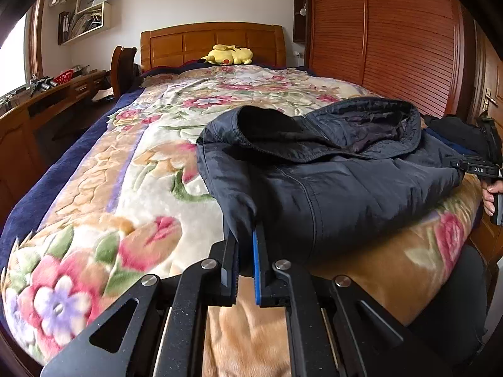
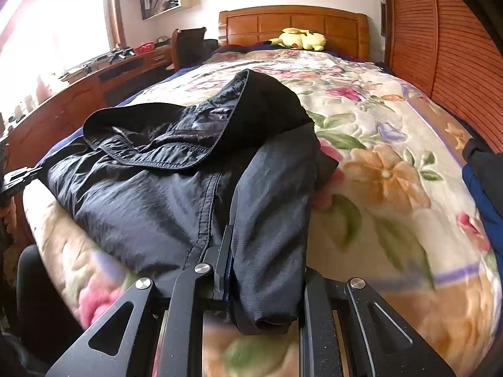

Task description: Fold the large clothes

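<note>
- We see a dark jacket lying across the near end of a bed, on top of a floral blanket, with its hood flopped open toward the headboard.
- In the left wrist view, our left gripper pinches the jacket's near left corner, and a small tuck of dark fabric sits between the two fingers, which stand close together.
- The blue pad on one finger shows just below the cloth.
- In the right wrist view, our right gripper holds a sleeve of the jacket; the sleeve drapes over the jaws and its cuff hangs down between them.
- The sleeve covers the right-hand finger, so we cannot tell how tightly the jaws close on it, though the cloth clearly fills the gap.
- The sleeve lies along the jacket's right edge, beside a long seam down the body.
- A yellow plush toy rests at the far end of the bed against the wooden headboard.
- A wooden desk runs along the left of the bed and a slatted wardrobe stands on the right.
- More dark and blue clothing lies at the bed's right edge.
</note>
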Action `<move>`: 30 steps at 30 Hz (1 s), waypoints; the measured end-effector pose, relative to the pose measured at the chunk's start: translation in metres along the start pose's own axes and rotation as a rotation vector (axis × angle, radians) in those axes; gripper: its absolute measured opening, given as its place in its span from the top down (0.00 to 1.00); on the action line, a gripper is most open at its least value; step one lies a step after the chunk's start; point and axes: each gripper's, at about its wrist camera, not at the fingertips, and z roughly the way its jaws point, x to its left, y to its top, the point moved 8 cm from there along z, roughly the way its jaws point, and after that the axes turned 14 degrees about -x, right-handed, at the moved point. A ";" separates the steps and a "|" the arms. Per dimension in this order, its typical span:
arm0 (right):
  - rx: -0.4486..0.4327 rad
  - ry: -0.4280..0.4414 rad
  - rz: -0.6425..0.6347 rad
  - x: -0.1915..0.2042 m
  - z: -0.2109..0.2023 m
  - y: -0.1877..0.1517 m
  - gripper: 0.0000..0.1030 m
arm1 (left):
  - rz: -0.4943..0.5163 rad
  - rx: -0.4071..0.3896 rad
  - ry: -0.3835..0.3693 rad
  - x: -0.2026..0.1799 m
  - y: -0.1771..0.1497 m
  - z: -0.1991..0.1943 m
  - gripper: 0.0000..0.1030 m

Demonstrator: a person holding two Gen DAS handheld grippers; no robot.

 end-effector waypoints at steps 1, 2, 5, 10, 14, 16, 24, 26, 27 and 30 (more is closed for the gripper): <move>0.002 0.002 -0.003 -0.002 0.000 0.001 0.83 | -0.001 0.000 -0.001 0.000 0.000 -0.002 0.93; 0.005 0.002 -0.012 -0.002 -0.002 0.000 0.83 | -0.002 0.000 -0.001 0.000 0.000 -0.003 0.93; 0.012 -0.009 -0.028 -0.006 -0.002 -0.003 0.82 | 0.004 0.006 0.009 -0.001 -0.003 -0.003 0.93; 0.005 -0.050 -0.023 -0.006 -0.002 -0.001 0.74 | -0.027 0.006 0.028 0.004 -0.004 0.002 0.90; -0.026 -0.098 -0.054 -0.001 -0.010 0.007 0.65 | -0.019 -0.011 0.050 0.003 0.002 -0.004 0.82; -0.035 -0.121 -0.069 0.003 -0.017 0.009 0.61 | -0.007 -0.031 0.061 0.004 0.007 -0.008 0.74; -0.125 -0.163 -0.111 0.019 -0.033 0.037 0.36 | -0.042 -0.124 0.035 0.002 0.036 -0.020 0.24; -0.135 -0.141 -0.127 0.031 -0.027 0.043 0.35 | -0.052 -0.124 0.024 0.001 0.039 -0.016 0.22; -0.135 -0.125 -0.135 0.038 -0.022 0.045 0.35 | -0.052 -0.119 0.024 0.000 0.040 -0.013 0.20; -0.128 -0.052 -0.171 0.068 -0.001 0.050 0.35 | -0.045 -0.114 0.030 -0.006 0.039 -0.004 0.19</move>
